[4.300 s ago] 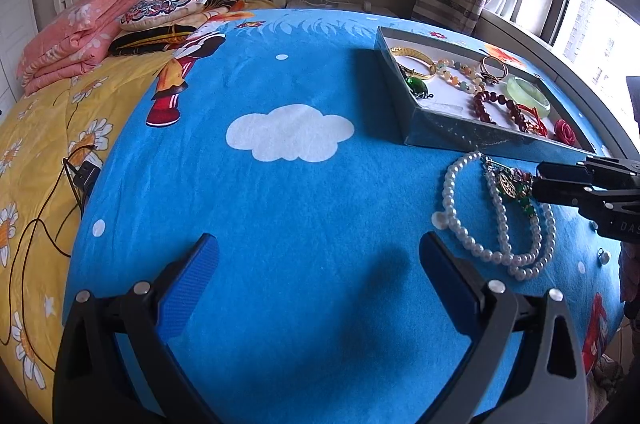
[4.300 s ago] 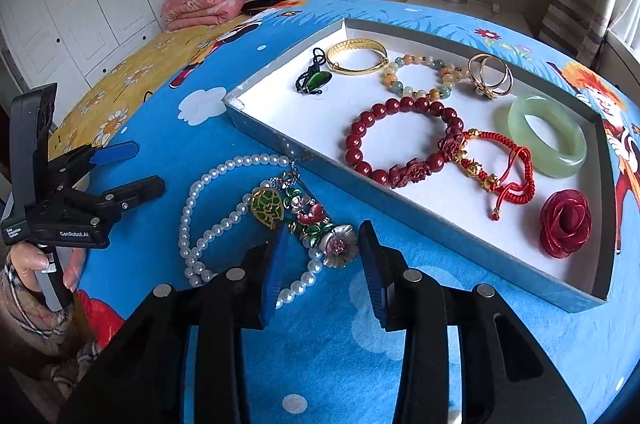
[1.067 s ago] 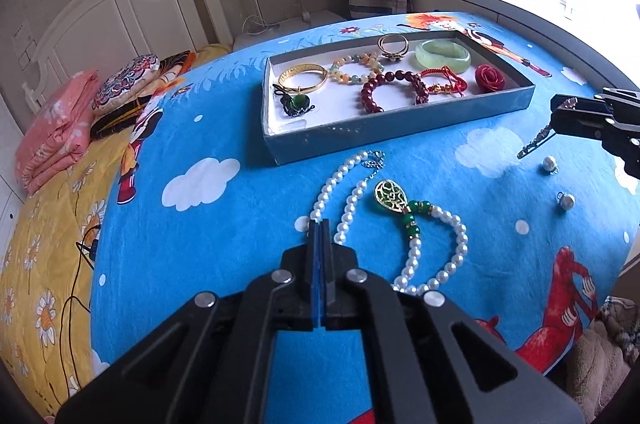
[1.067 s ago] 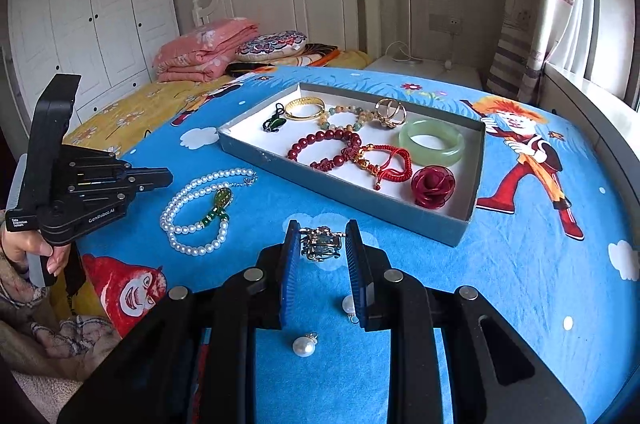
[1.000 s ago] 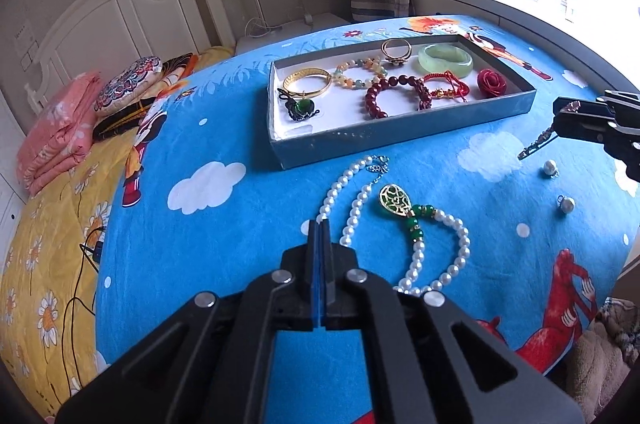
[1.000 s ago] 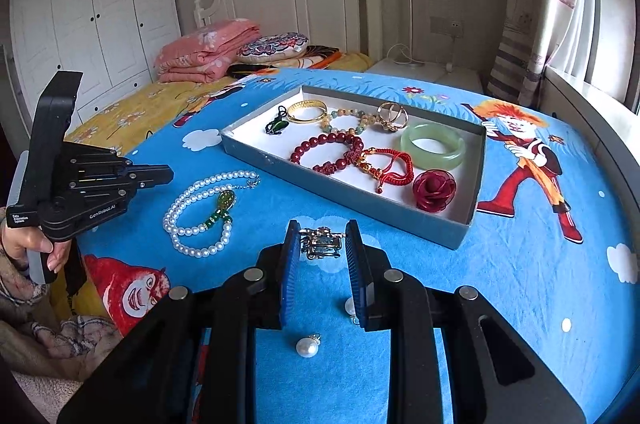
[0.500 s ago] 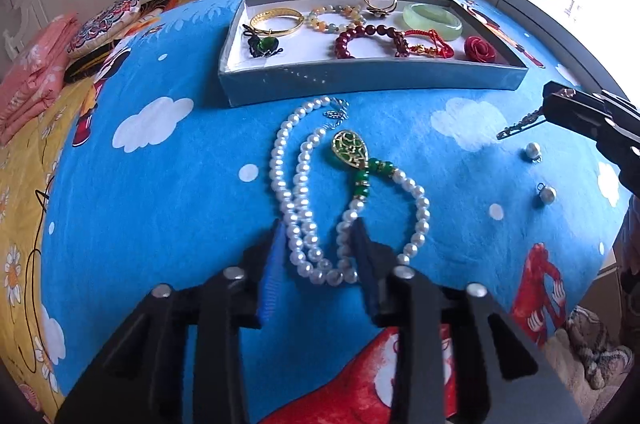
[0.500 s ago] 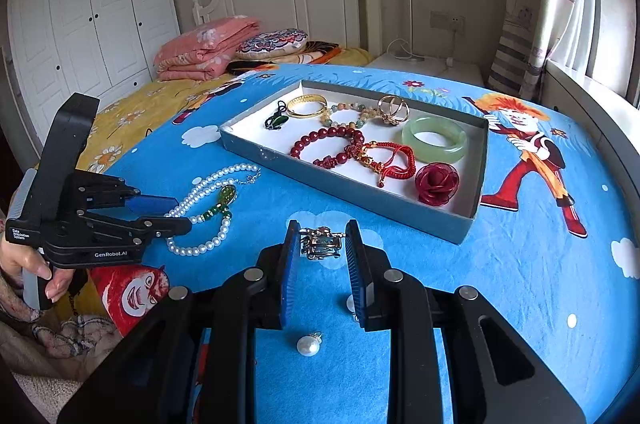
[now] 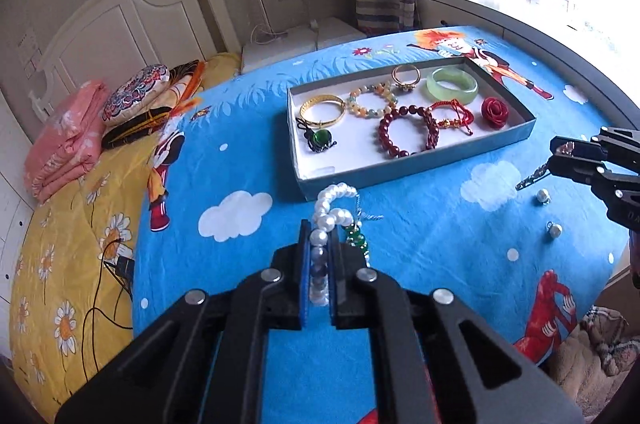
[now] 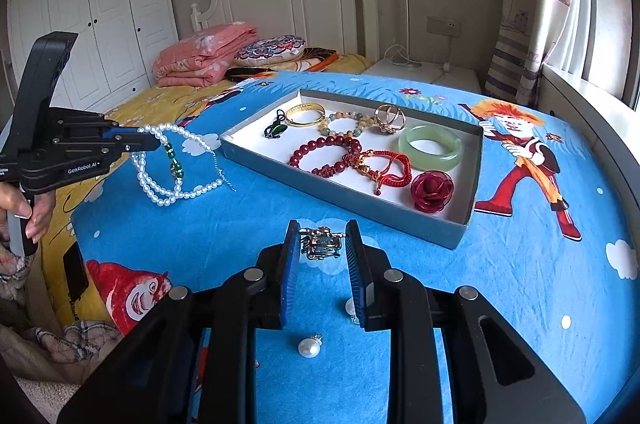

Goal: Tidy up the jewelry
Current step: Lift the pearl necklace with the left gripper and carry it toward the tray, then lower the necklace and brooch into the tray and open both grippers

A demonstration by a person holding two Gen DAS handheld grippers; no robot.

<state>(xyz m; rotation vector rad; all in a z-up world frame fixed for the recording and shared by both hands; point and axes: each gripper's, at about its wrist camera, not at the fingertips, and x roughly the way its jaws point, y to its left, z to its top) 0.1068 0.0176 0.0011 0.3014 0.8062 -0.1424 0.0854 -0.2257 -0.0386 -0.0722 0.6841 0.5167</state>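
While the left gripper [image 9: 319, 256] is clamped on the pearl necklace [image 9: 326, 220], the right gripper [image 10: 322, 244] stands part open, its pads pressing a small metal brooch [image 10: 321, 243] between them.

Nearest the right wrist camera lie two loose pearl earrings on the blue sheet [image 10: 248, 220]: one [image 10: 309, 347] in the clear, the other [image 10: 351, 307] half hidden behind the right finger. The left view shows both apart, off to the right [image 9: 543, 196] [image 9: 554, 230].

One necklace, doubled into two strands, hangs from the left pads. Seen from the right wrist, it droops from the jaws in loops, its long axis running down and rightward until the lower pearls and the thin chain end [image 10: 224, 175] touch the sheet; two green beads show on it. From the left wrist only a short run of pearls between the pads and a curl beyond them shows.

Farther off sits one grey tray [image 10: 348, 193], long axis slanting toward the window. In it: one green pendant [image 10: 275, 129], one gold bangle [image 10: 304, 114], one pale bead bracelet [image 10: 348, 123], one ring cluster [image 10: 390, 117], one dark red bead bracelet [image 10: 324, 155], one red cord bracelet [image 10: 384, 165], one jade bangle [image 10: 430, 146] and one red rose [image 10: 432, 190].

Only the right view shows a hand [image 10: 24, 212] on the left gripper's handle.
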